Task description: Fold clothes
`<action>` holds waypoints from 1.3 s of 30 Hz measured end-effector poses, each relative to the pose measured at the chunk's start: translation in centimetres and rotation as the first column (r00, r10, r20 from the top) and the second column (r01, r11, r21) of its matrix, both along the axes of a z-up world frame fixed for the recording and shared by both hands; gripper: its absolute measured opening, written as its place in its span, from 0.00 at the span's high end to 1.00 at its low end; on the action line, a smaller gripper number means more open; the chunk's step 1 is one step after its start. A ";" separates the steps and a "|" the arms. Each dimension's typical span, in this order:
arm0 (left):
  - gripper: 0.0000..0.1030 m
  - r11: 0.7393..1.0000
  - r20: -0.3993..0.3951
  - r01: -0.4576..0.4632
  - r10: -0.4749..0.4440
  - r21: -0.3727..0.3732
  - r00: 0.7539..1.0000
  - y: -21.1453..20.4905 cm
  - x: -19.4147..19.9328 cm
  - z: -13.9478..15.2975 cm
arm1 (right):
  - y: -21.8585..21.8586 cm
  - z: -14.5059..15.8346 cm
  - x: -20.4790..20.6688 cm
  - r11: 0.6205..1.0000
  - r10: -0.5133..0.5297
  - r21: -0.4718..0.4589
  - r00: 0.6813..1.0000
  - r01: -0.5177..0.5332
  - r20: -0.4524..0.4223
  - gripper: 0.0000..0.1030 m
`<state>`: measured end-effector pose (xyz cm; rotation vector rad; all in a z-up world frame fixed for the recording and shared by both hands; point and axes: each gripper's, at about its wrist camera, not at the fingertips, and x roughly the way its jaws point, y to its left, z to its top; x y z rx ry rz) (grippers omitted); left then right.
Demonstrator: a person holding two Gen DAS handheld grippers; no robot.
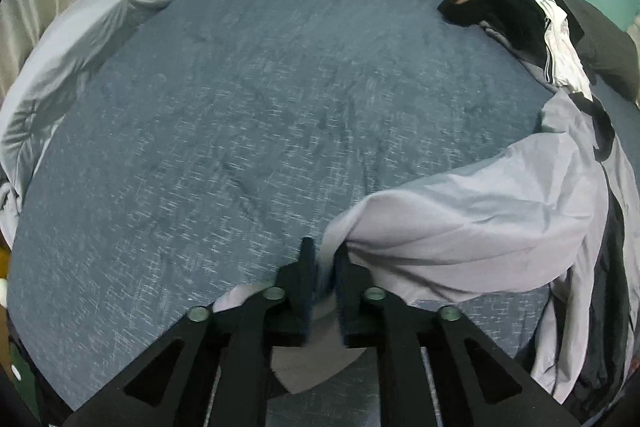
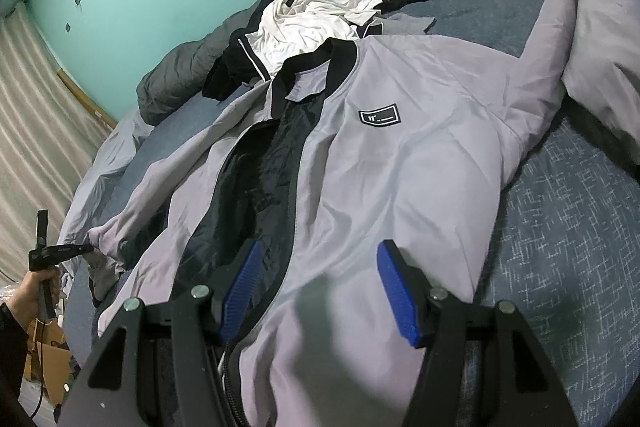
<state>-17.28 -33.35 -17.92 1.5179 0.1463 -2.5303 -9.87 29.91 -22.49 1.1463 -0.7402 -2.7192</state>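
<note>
Right gripper [image 2: 318, 291] jaws apart over jacket [image 2: 400, 147] hem | jacket's long axis runs near-to-far, collar far | left gripper [image 1: 325, 267] clamps sleeve cuff [image 2: 100, 239], far left

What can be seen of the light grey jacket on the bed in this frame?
The light grey jacket lies front-up on the blue bedspread, unzipped, with its dark, shiny-looking lining exposed. It has a black collar, a small black chest patch and thin, smooth, creased fabric. One sleeve stretches toward the headboard side; the other is pinched near its cuff by the left gripper. The open right gripper hovers over the hem. A white and black clothes pile sits at its collar.
</note>
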 end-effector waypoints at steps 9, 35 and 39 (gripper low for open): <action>0.62 0.999 -0.061 0.003 -0.006 -0.048 0.998 -0.8 4.0 0.9 | -0.5 0.2 0.2 1.000 0.008 0.005 1.000 -0.008 -0.009 0.41; 0.62 0.939 0.143 0.300 -0.278 -0.166 0.950 5.8 3.4 -6.9 | -0.9 -0.1 0.2 1.000 0.014 -0.012 1.000 -0.014 -0.003 0.41; 0.62 0.928 0.160 0.316 -0.287 -0.198 0.944 5.6 3.1 -7.7 | -1.0 -0.3 0.2 1.000 0.011 -0.011 1.000 -0.011 0.002 0.41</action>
